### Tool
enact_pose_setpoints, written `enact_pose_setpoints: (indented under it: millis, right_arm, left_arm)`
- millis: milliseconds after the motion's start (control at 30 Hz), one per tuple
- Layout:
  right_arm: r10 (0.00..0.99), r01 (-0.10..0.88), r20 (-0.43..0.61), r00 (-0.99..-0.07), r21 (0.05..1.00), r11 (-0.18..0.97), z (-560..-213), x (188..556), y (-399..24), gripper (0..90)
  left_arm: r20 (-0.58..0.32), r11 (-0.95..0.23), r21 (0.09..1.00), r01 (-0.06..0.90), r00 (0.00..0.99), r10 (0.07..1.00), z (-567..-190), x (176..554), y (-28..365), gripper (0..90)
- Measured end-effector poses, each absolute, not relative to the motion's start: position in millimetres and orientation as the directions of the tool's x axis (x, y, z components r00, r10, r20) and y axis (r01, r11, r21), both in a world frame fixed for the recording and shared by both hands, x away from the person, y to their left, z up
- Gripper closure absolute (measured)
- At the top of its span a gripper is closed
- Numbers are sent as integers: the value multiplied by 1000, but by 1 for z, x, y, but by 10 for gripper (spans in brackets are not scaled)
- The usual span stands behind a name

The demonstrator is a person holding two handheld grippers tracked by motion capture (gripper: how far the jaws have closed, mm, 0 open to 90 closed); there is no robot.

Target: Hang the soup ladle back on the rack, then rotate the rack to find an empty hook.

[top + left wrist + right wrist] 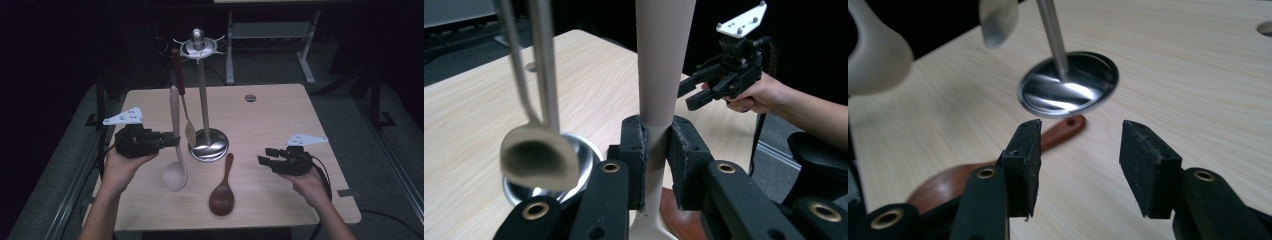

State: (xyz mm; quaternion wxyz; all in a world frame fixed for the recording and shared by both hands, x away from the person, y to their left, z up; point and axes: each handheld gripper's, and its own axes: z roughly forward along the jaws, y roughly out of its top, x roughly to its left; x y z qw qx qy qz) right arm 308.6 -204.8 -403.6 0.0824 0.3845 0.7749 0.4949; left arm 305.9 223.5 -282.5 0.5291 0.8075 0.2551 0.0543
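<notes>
Left claw (172,140) clamps the pale beige plastic ladle (175,150) upright near the steel utensil stand (203,100); the dark brown wooden spoon (223,190) lies unhung on the worktop (280,125), right claw (264,156) half-open, empty.

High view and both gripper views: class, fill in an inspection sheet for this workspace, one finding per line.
Surface: pale wooden table, round hole near the far edge.
Job's things: beige spoon held upright; steel rack with a metal spoon hanging; brown spoon lying flat.
Clutter: nothing seen.
Grippers: left gripper shut on the beige spoon's handle; right gripper open, nothing between its jaws.
Cables: black cable behind the right gripper.
Surroundings: dark; grey floor, white frame legs behind.
</notes>
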Motion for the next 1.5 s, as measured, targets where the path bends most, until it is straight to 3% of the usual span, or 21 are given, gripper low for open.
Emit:
enact_pose_setpoints:
  millis: [300,833,1167,1367,1500]
  right_arm:
    - [625,467,253,-739,860,205,-378,311,-186,492]
    - [540,382,253,-803,914,140,-324,319,-146,589]
    - [467,338,269,-842,939,69,-305,316,-122,571]
    - [449,301,231,-863,950,88,-298,320,-97,571]
    - [445,328,257,-858,940,90,-299,323,-83,582]
  left_arm:
    - [-178,-327,879,348,875,451,-284,311,201,778]
    - [-179,-342,864,369,861,476,-306,318,175,778]
    - [-145,-331,876,350,847,512,-311,313,160,778]
    - [-113,-327,886,329,837,535,-309,308,157,778]
    - [-112,-316,891,326,832,544,-308,307,158,778]
